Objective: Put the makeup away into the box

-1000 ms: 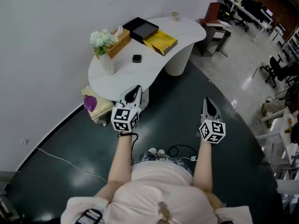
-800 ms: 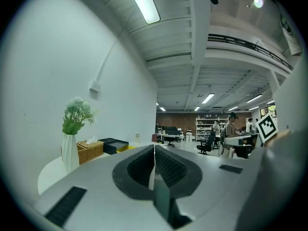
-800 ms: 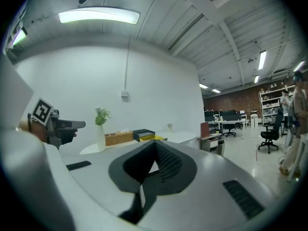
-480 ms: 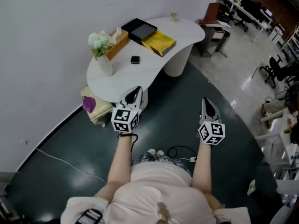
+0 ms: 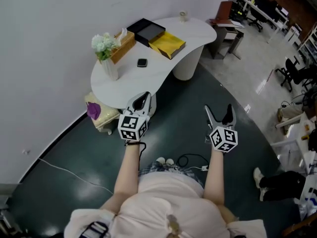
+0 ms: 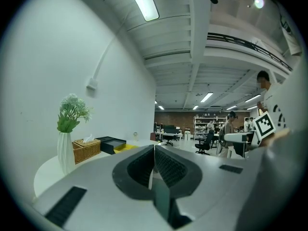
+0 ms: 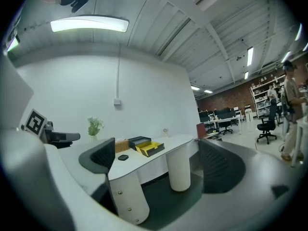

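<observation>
On the white curved table [image 5: 163, 68] lies a small black makeup compact [image 5: 142, 62], also seen as the compact [image 7: 123, 157] in the right gripper view. Behind it sits the box: a yellow-lined tray [image 5: 169, 44] beside its black lid [image 5: 146, 30], the tray [image 7: 148, 148] showing past the right jaws. My left gripper [image 5: 141, 101] is shut and empty, held in the air at the table's near edge. My right gripper [image 5: 218, 114] hangs over the dark floor to the right, jaws wide open, holding nothing.
A white vase of flowers [image 5: 107, 53] and a wicker tissue box [image 5: 124, 43] stand at the table's left. A low stool with a purple cloth [image 5: 97, 110] sits by the wall. Desks and office chairs [image 5: 292, 73] fill the right; someone's legs [image 5: 277, 182] are at the right edge.
My right gripper's jaws have opened wide from shut. The left gripper has stayed shut and nearly still. A person's legs have come into view at the right edge.
</observation>
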The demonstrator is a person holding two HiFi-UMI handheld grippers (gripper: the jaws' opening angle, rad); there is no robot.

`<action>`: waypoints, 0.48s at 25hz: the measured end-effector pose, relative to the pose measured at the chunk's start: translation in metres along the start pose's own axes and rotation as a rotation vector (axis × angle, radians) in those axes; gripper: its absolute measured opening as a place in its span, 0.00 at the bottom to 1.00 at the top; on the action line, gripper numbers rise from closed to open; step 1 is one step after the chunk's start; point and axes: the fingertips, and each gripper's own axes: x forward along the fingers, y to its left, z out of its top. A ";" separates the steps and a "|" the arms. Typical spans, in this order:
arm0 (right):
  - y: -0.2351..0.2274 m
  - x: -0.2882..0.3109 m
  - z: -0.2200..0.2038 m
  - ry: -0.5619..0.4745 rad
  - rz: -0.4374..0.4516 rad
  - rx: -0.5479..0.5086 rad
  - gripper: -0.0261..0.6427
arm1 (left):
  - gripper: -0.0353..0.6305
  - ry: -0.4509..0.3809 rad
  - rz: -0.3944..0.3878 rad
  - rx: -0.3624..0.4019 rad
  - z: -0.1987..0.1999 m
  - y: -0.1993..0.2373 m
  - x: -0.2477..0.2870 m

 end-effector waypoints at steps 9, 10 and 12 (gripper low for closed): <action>0.007 0.009 0.002 0.012 0.009 -0.009 0.86 | 0.09 0.003 -0.009 -0.006 -0.001 0.006 0.008; 0.007 0.010 0.002 0.013 0.007 -0.012 0.86 | 0.09 0.001 -0.011 -0.008 -0.001 0.008 0.009; 0.009 0.013 0.003 0.012 0.002 -0.016 0.86 | 0.09 -0.006 -0.014 -0.014 0.000 0.012 0.010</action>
